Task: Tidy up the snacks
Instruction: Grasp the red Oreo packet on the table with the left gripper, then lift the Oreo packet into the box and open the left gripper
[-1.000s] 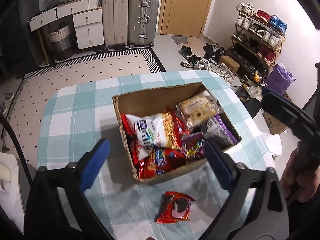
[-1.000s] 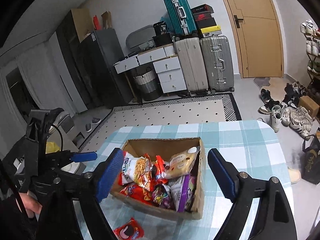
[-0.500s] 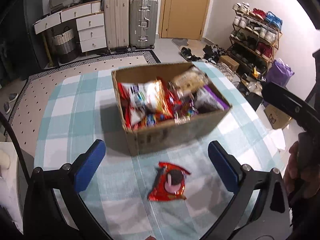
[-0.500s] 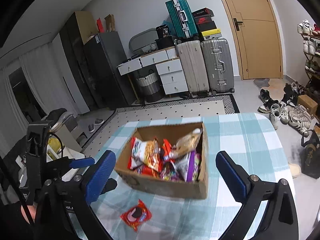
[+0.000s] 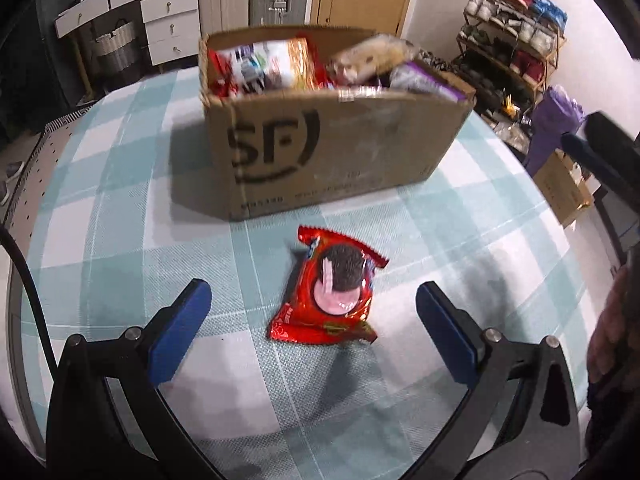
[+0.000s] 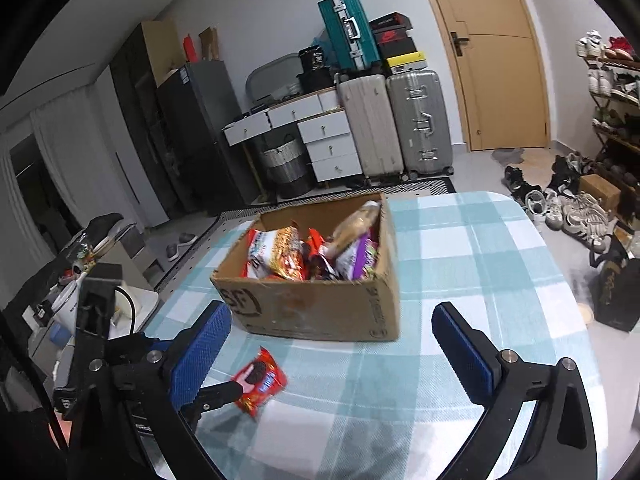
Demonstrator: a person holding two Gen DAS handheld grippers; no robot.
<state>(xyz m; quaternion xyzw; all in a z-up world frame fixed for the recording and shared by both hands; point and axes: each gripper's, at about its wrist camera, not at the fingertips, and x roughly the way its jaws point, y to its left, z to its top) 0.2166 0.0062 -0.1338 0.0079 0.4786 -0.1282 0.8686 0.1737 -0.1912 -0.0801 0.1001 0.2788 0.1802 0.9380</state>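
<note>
A red cookie packet [image 5: 330,288] lies flat on the checked tablecloth, in front of a cardboard box [image 5: 332,148] full of snack bags. My left gripper [image 5: 310,316] is open, low over the table, with its blue pads on either side of the packet and not touching it. In the right wrist view the same packet [image 6: 260,382] lies at the lower left, with the left gripper's finger beside it, and the box [image 6: 320,312] stands behind it. My right gripper [image 6: 326,344] is open and empty, held above the table in front of the box.
The teal-and-white checked table [image 6: 460,280] has a rounded edge. Beyond it are suitcases [image 6: 392,124], a white drawer unit [image 6: 320,140], a door and a shoe rack [image 5: 516,32]. A side table with clutter [image 6: 80,272] stands at the left.
My left gripper has dropped down toward the table and closed in on the red packet, which now lies between its fingers. My right gripper has drawn back and lowered a little.
</note>
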